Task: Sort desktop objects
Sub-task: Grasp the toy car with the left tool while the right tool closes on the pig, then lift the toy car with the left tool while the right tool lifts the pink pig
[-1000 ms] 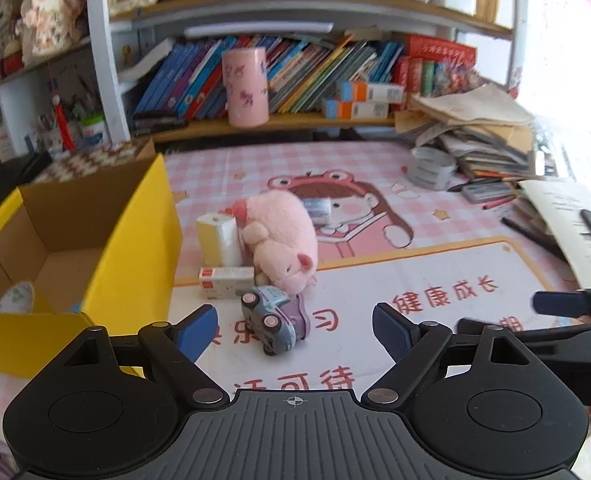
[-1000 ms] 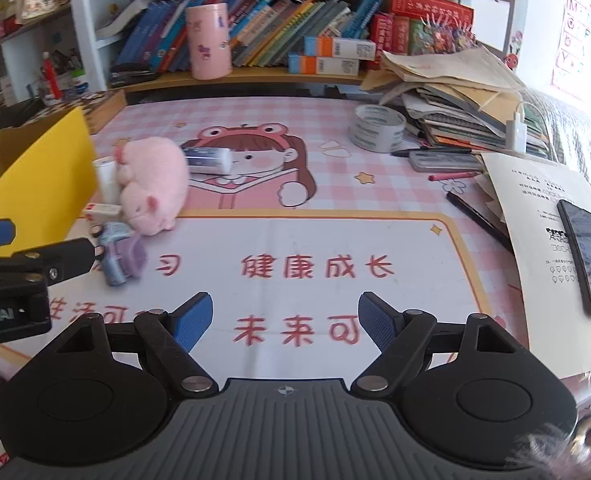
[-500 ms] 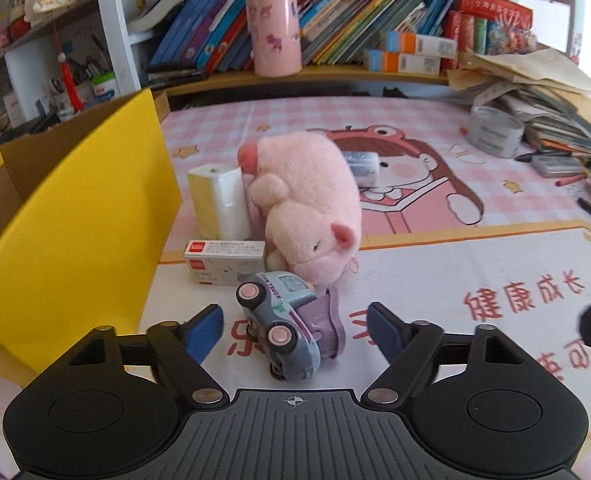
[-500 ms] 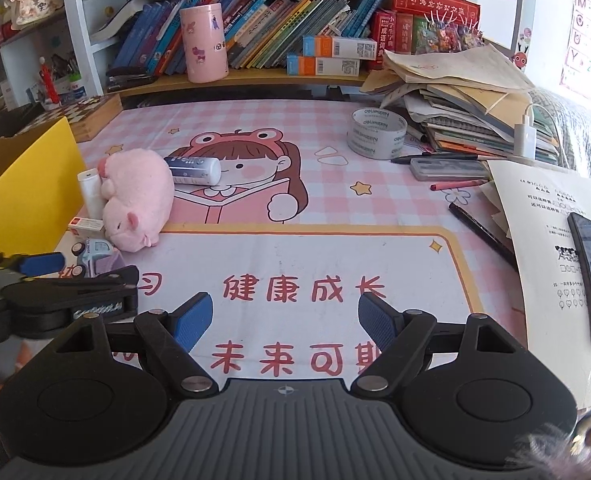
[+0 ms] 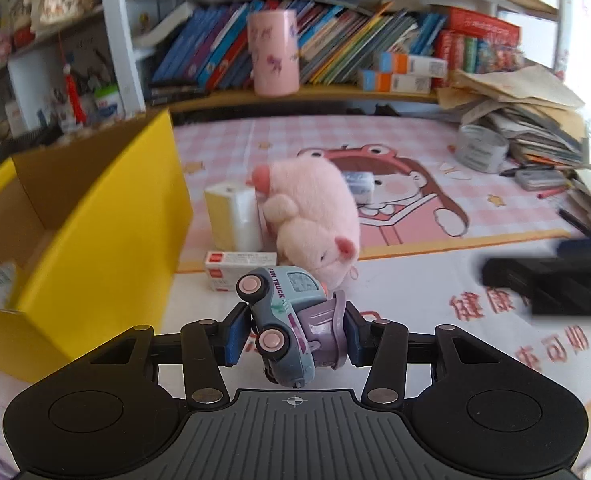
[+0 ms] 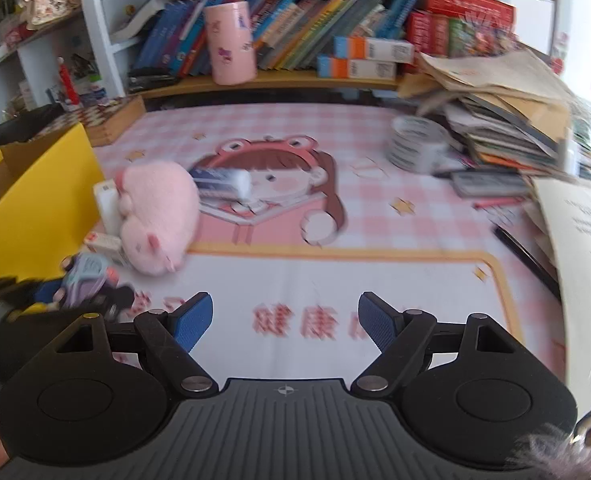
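Note:
My left gripper [image 5: 293, 334] is shut on a small blue and purple toy car [image 5: 289, 320], held tilted with its wheels to the left; the car also shows in the right wrist view [image 6: 85, 280]. A pink plush pig [image 5: 311, 220] lies just beyond it, beside a yellow-white tissue pack [image 5: 233, 216] and a small white box with a red label [image 5: 237, 268]. A white tube [image 6: 221, 182] lies behind the pig. An open yellow box [image 5: 107, 240] stands at the left. My right gripper [image 6: 285, 326] is open and empty above the desk mat.
A tape roll [image 5: 481, 148], pens and a pile of papers and books [image 5: 535, 120] fill the right side. A pink cup [image 5: 273, 54] stands on the shelf with books behind. A chess board [image 6: 109, 114] lies at the back left.
My left gripper has moved forward and closed on the toy car, which now sits tilted between the fingers. The right gripper has shifted a little; its view is blurred.

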A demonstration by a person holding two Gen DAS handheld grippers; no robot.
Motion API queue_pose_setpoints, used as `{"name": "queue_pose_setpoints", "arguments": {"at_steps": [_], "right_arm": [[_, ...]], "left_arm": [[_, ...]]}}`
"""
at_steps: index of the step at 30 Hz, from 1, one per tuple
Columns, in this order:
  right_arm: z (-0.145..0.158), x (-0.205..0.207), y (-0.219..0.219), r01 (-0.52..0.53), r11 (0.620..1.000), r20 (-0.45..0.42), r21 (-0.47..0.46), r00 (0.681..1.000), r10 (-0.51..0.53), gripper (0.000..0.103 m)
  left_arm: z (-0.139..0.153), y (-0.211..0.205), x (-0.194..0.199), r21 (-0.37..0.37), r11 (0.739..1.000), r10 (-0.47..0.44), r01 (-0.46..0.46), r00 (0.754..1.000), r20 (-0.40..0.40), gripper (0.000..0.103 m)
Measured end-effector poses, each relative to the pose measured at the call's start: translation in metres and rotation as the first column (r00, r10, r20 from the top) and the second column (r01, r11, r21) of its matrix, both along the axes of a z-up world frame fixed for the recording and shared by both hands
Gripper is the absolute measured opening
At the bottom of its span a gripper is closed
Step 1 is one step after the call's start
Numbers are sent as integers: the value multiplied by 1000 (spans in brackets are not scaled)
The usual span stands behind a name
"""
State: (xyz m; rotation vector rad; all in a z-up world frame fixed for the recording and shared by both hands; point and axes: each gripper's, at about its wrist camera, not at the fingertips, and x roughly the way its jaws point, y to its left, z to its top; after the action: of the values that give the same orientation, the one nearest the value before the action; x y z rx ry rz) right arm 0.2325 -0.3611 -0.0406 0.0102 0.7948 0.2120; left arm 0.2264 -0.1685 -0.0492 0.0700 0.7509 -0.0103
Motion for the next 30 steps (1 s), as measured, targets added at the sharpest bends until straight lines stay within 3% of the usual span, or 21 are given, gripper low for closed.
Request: {"name": "queue_pose_setpoints", "arguments": {"at_steps": [3, 8, 15, 19, 22, 30], "right_arm": [[1, 21, 15, -45, 999, 13, 14, 999, 44, 79], [0, 59, 47, -152, 988, 19, 39, 988, 151, 78], [-18, 112, 88, -197, 973, -92, 121, 974, 208, 76], [-31, 123, 103, -207, 969, -136, 138, 965, 226, 73], [-40, 128, 106, -191, 972, -163, 136, 964, 212, 63], [-34, 123, 97, -185, 970, -149, 159, 967, 209, 55]], "left_arm": [[14, 3, -16, 12, 1000, -14, 13, 1000, 9, 47], [28, 15, -31, -32, 999, 24, -25, 999, -27, 47], [45, 28, -48, -61, 996, 63, -61, 998, 25, 47], [48, 32, -53, -49, 996, 81, -79, 996, 29, 47], [51, 36, -54, -45, 995, 95, -94, 995, 37, 47], [56, 38, -56, -50, 997, 57, -55, 997, 44, 47]]}}
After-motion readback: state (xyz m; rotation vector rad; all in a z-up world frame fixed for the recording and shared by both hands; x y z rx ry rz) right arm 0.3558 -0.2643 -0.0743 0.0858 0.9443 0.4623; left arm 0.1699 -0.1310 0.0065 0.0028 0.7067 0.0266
